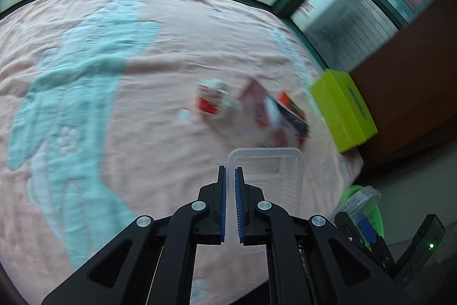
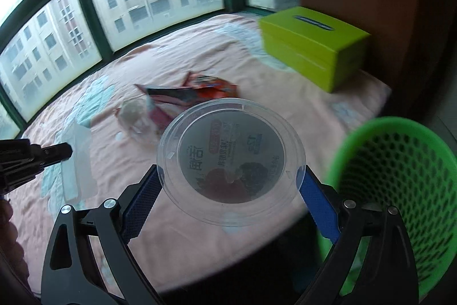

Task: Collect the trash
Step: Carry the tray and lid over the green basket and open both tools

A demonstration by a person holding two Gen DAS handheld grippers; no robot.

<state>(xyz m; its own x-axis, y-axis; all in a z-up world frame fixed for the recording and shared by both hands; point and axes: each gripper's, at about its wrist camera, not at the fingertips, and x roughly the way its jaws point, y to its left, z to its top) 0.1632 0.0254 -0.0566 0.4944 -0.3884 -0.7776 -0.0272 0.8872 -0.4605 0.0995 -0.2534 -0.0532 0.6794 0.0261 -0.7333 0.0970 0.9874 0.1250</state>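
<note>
While R gripper (image 2: 231, 179) grips round lid (image 2: 231, 162), green basket (image 2: 400, 182) just beside.

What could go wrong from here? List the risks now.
1. The right gripper grips the round clear container only at its rim edges; it could pop free before reaching the green basket.
2. The left gripper pinches just one edge of the thin clear tray, which may flex and slip.
3. Wrappers could be forgotten on the bed.

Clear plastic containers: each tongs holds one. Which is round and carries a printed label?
The round lidded tub gripped across its rim by the right tongs. The one in the left tongs is a rectangular, unlabelled tray.
</note>
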